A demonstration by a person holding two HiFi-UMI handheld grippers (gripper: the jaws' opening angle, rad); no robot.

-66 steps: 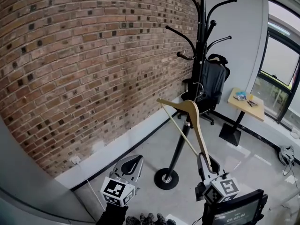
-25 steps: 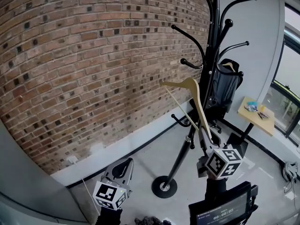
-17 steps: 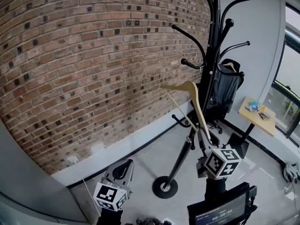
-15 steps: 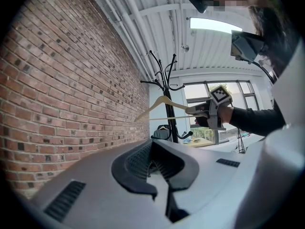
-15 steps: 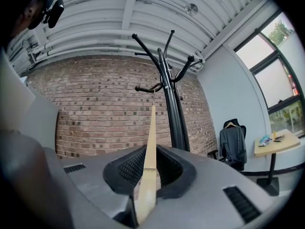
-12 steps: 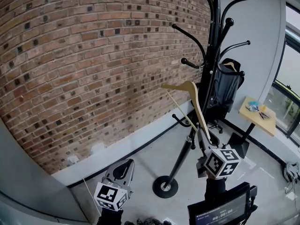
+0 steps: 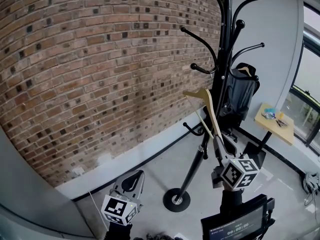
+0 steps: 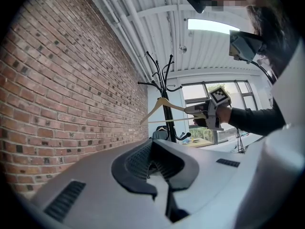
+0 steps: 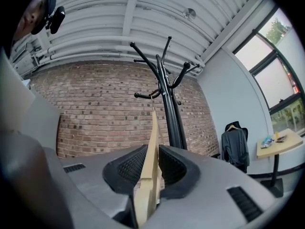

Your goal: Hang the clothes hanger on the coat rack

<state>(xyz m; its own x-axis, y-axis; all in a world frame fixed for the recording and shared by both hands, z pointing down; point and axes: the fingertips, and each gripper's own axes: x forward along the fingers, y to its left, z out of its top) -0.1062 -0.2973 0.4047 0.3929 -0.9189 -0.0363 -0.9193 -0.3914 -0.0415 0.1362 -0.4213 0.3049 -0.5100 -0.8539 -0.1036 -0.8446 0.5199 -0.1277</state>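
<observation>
A tall black coat rack (image 7: pixel 221 79) with curved arms stands on a round base (image 7: pixel 175 200) before the brick wall. My right gripper (image 7: pixel 218 154) is shut on one end of a wooden clothes hanger (image 7: pixel 210 111) and holds it up steeply, just left of the pole. In the right gripper view the hanger (image 9: pixel 151 147) runs up between the jaws, and its wire hook sits right by a lower arm of the coat rack (image 9: pixel 167 99); I cannot tell if they touch. My left gripper (image 7: pixel 129 181) hangs low at the left, shut and holding nothing.
A brick wall (image 7: pixel 100 69) fills the left. Behind the rack, a dark jacket (image 7: pixel 239 91) hangs over an office chair. A small wooden table (image 7: pixel 272 121) and windows (image 7: pixel 311 99) are at the right. A screen device (image 7: pixel 239 226) sits below my right gripper.
The right gripper has carried the hanger up and rightward, closer to the rack's pole and lower arm. The left gripper has stayed low at the left.
</observation>
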